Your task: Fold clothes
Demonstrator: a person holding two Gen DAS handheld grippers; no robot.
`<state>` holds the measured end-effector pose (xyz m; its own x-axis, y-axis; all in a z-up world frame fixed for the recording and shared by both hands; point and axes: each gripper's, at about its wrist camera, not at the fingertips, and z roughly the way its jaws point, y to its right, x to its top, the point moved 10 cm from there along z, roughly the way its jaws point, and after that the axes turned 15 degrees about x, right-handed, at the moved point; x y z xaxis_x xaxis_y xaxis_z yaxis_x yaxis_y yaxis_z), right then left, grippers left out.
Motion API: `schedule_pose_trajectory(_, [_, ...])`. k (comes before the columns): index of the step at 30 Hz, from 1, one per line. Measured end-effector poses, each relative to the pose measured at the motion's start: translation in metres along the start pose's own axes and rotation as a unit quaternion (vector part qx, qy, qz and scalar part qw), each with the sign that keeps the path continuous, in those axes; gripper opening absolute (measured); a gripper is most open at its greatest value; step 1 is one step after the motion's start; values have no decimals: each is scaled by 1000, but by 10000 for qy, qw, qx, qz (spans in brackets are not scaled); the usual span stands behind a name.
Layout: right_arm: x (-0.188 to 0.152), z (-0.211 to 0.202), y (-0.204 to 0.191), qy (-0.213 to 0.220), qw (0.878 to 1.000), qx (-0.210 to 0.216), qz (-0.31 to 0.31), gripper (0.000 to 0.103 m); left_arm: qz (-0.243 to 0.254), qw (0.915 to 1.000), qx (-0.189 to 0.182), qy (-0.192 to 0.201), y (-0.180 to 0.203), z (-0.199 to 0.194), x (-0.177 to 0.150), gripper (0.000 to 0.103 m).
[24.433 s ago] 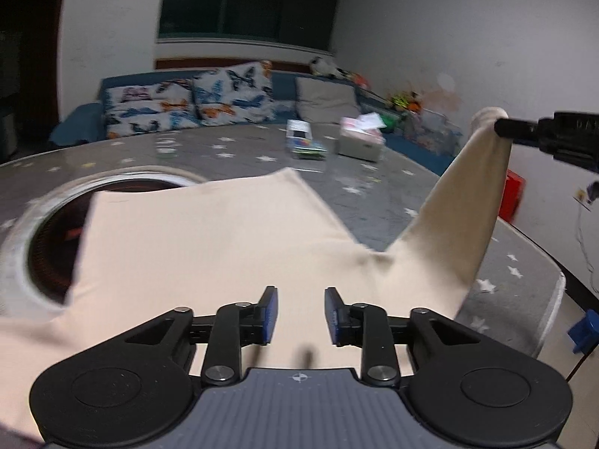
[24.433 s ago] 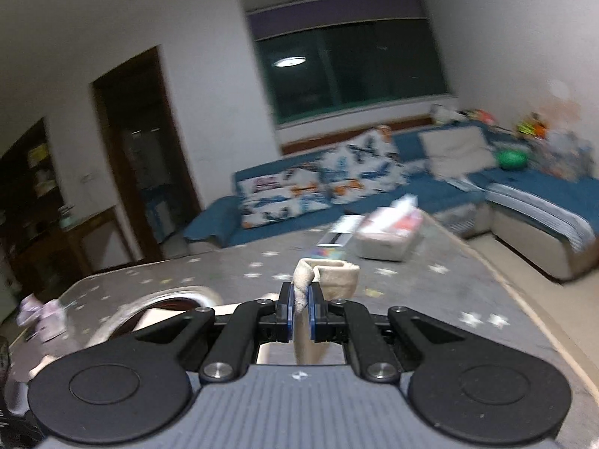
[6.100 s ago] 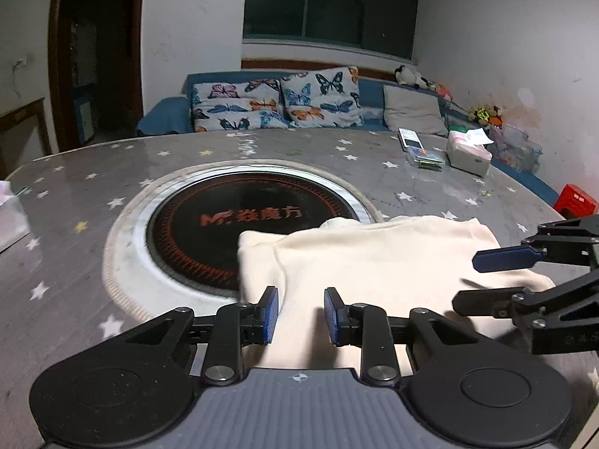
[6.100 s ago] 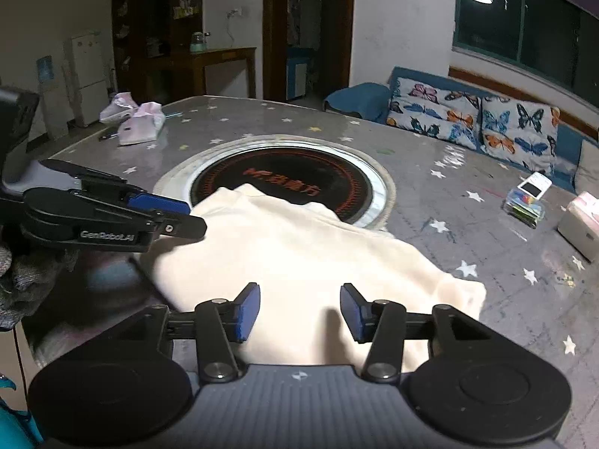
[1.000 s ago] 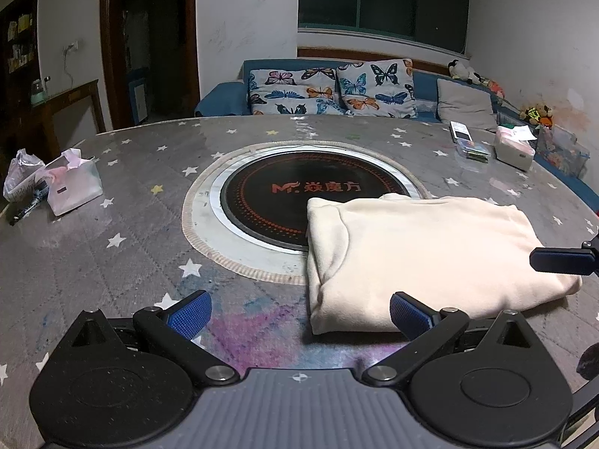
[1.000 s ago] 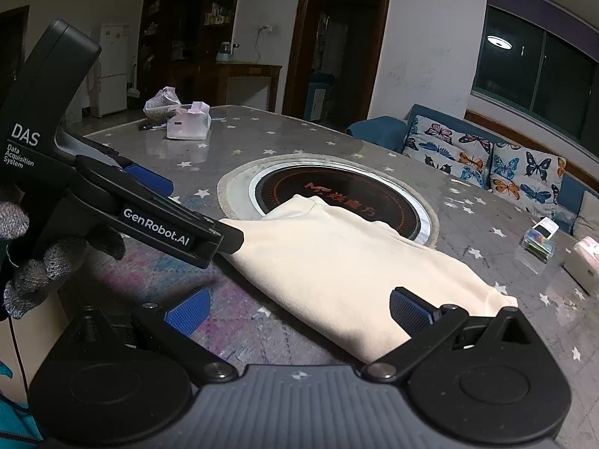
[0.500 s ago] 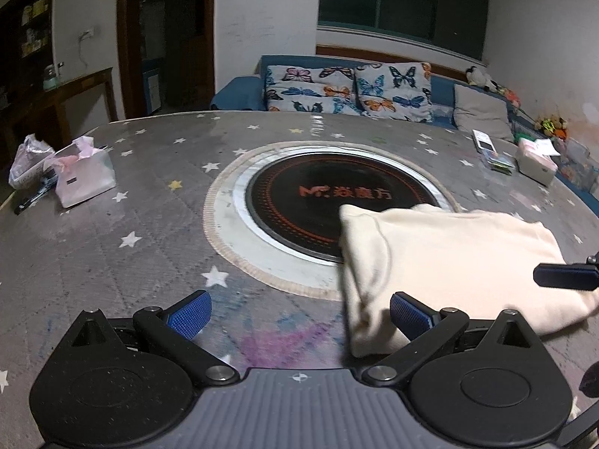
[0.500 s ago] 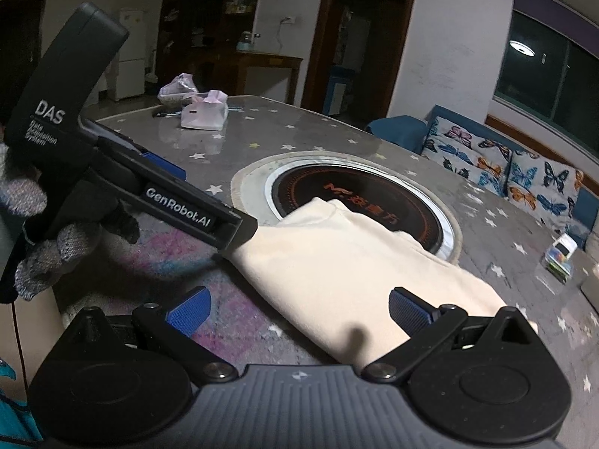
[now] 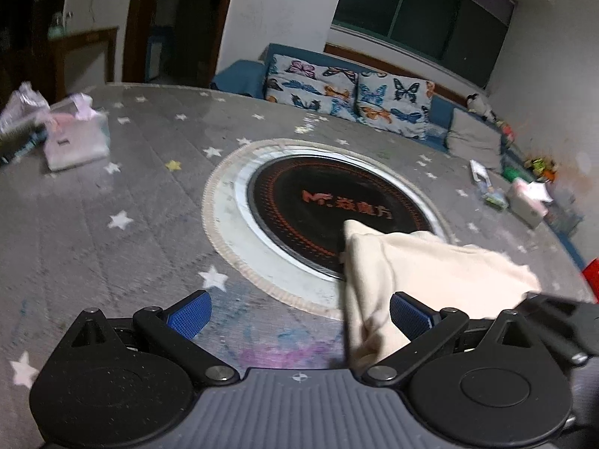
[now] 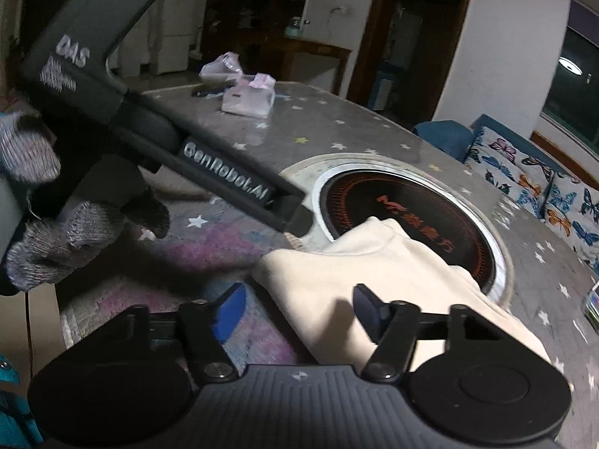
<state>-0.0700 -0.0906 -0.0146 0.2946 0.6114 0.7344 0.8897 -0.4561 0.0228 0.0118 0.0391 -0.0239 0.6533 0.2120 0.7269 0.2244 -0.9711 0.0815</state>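
Hovering: left gripper (image 9: 299,316) wide | right gripper (image 10: 297,312) wide | one folded garment (image 10: 378,265)

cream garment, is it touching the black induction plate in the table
Touching: in the left wrist view the cream garment's far corner lies directly on the black induction plate.

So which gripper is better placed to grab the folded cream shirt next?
Right. The right gripper is open with the cream shirt's edge between its fingers; the left gripper points mostly at bare table beside it.
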Motion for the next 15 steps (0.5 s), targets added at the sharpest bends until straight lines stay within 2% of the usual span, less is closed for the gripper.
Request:
schedule_pose_trajectory(4, [0,6,-3,-94,9998,-14,-166,43,-310,9986,-341,-251,4,2,2,103])
schedule_pose_trajectory(6, [0,6,-2,-96,9998,-33,-149,31,-451,9969,-501,-403,8,5,1,103])
schedule_pose_trajectory(9, [1,2,4,35,10000,-4,47,17,-597,9941,-675,-604,16,8,0,103])
schedule_pose_trajectory(15, [3,-12,14,339,9987,148,355,12,-903,9881,-826,-931,23,18,-1,103])
